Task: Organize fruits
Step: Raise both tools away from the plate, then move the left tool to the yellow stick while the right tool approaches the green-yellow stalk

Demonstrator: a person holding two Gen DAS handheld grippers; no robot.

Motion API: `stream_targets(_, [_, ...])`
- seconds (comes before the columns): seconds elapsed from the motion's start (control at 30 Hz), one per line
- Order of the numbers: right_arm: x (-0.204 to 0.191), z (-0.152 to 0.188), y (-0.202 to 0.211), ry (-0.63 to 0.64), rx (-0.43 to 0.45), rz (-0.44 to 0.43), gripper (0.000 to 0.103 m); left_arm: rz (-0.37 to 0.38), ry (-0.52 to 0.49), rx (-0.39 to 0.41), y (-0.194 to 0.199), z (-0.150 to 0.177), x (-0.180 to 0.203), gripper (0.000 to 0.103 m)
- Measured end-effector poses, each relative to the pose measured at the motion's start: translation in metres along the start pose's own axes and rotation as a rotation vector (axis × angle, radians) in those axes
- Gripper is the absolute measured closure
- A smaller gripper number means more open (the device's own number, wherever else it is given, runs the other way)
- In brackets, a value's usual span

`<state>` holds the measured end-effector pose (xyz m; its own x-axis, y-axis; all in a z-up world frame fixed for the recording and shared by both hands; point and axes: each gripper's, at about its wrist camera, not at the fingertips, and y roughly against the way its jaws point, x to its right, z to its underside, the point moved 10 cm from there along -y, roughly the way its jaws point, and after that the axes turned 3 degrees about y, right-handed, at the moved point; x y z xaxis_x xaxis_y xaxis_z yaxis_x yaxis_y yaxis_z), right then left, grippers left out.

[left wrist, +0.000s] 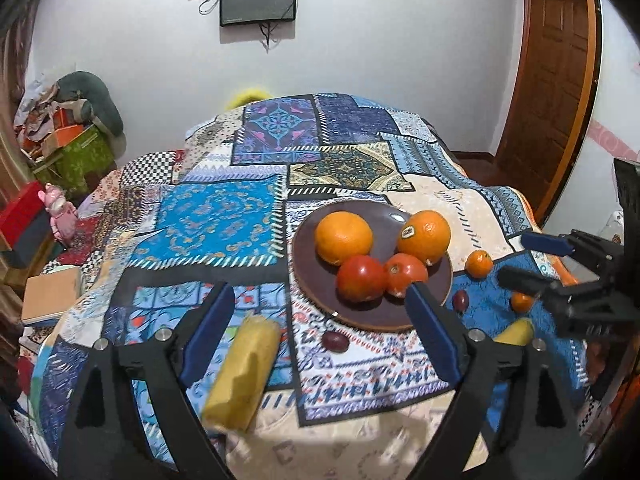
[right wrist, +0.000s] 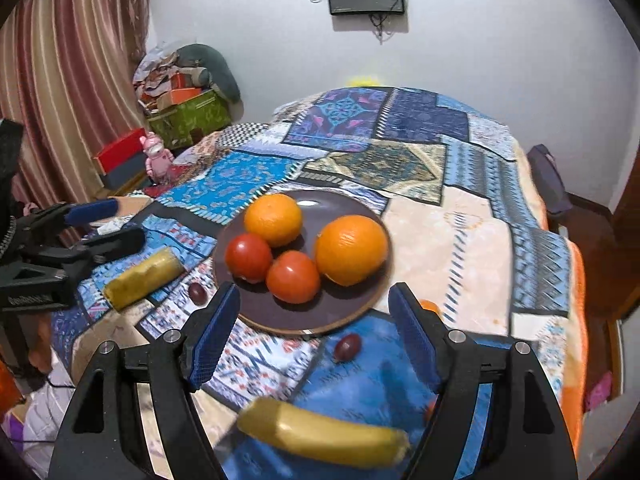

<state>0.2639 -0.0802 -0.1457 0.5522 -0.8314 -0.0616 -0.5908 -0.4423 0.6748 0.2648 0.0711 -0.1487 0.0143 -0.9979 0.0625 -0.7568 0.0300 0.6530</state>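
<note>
Brown plate (left wrist: 308, 280) on the patchwork blanket (left wrist: 224, 216) of the bed, carrying two oranges and two tomatoes. In the left wrist view: far orange (left wrist: 343, 237) and stickered orange (left wrist: 424, 236) toward the back of the plate, left tomato (left wrist: 361, 284) and right tomato (left wrist: 405, 274) toward the front, the two tomatoes touching. Same plate (right wrist: 360, 300) in the right wrist view, fruit clustered and touching. Loose fruit on the blanket around the plate: banana piece (left wrist: 244, 372) to the left of the plate, blurred; dark grape (left wrist: 335, 341) just beside the plate's near rim; second grape (left wrist: 461, 300) just beside its right rim; small mandarin (left wrist: 479, 264) to the right of the plate; another small orange fruit (left wrist: 522, 302) partly hidden behind the right tool. Second banana piece (right wrist: 324, 436) lying crosswise near the bottom of the right wrist view, blurred, below the spread blue pads. Left tool (left wrist: 320, 300) spread wide, nothing between the blue pads, hovering over the near-left side of the blanket with the right pad overlapping the plate's edge in view. Right tool (right wrist: 314, 300) likewise spread wide and holding nothing, plate rim visible between its pads. Each tool visible from the side in the other camera, jaws apart. Wall-mounted screen (left wrist: 258, 0) on the far wall, wooden door (left wrist: 556, 80) at right, striped curtain (right wrist: 68, 80) and stacked boxes (right wrist: 184, 116) at left, pink figurine (right wrist: 158, 158) beside the bed.
</note>
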Motion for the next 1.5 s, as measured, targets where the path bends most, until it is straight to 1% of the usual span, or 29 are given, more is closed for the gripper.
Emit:
stream_targets(0.13, [0.019, 0.013, 0.005, -0.032, -0.016, 0.035, 0.029, -0.020, 0.001, -0.001, 0.004, 0.009, -0.010, 0.013])
stream_targets(0.23, [0.033, 0.024, 0.008, -0.054, -0.030, 0.061, 0.029, -0.037, 0.020, -0.011, 0.003, 0.019, -0.020, 0.013])
stream_targets(0.33, [0.045, 0.034, 0.010, -0.072, -0.043, 0.083, 0.029, -0.027, 0.042, -0.035, -0.003, 0.029, -0.025, 0.013])
stream_targets(0.43, [0.057, 0.043, 0.012, -0.096, -0.054, 0.099, 0.029, -0.032, 0.039, -0.044, -0.009, 0.036, -0.028, 0.013])
stream_targets(0.53, [0.067, 0.050, 0.013, -0.122, -0.061, 0.110, 0.029, -0.027, 0.044, -0.052, -0.015, 0.038, -0.029, 0.013])
stream_targets(0.63, [0.075, 0.054, 0.011, -0.132, -0.069, 0.122, 0.029, -0.013, 0.055, -0.078, -0.025, 0.041, -0.030, 0.013])
stream_targets(0.73, [0.081, 0.060, 0.009, -0.137, -0.080, 0.134, 0.029, -0.014, 0.058, -0.101, -0.035, 0.043, -0.030, 0.013])
stream_targets(0.83, [0.088, 0.065, 0.006, -0.146, -0.091, 0.148, 0.029, -0.019, 0.035, -0.120, -0.044, 0.044, -0.024, 0.018])
stream_targets(0.9, [0.091, 0.069, 0.005, -0.149, -0.101, 0.149, 0.029, -0.009, 0.020, -0.135, -0.050, 0.045, -0.017, 0.028])
stream_targets(0.97, [0.093, 0.072, 0.003, -0.146, -0.109, 0.157, 0.029, 0.015, 0.009, -0.157, -0.056, 0.047, -0.008, 0.033])
stream_targets(1.07, [0.093, 0.074, 0.000, -0.137, -0.117, 0.143, 0.029, 0.025, -0.014, -0.160, -0.061, 0.049, 0.004, 0.039])
stream_targets(1.17, [0.088, 0.070, -0.005, -0.122, -0.115, 0.122, 0.029, 0.040, -0.030, -0.167, -0.065, 0.048, 0.015, 0.040])
stream_targets(1.23, [0.081, 0.066, -0.010, -0.112, -0.113, 0.096, 0.030, 0.058, -0.036, -0.183, -0.068, 0.047, 0.023, 0.043])
stream_targets(1.27, [0.079, 0.064, -0.013, -0.104, -0.114, 0.092, 0.032, 0.075, -0.041, -0.190, -0.070, 0.045, 0.029, 0.047])
stream_targets(1.3, [0.077, 0.063, -0.016, -0.095, -0.116, 0.092, 0.033, 0.082, -0.045, -0.194, -0.071, 0.044, 0.033, 0.049])
stream_targets(1.37, [0.073, 0.062, -0.020, -0.078, -0.120, 0.088, 0.038, 0.088, -0.053, -0.191, -0.073, 0.041, 0.040, 0.050])
stream_targets(1.5, [0.072, 0.067, -0.022, -0.086, -0.131, 0.067, 0.042, 0.086, -0.086, -0.176, -0.073, 0.036, 0.050, 0.052])
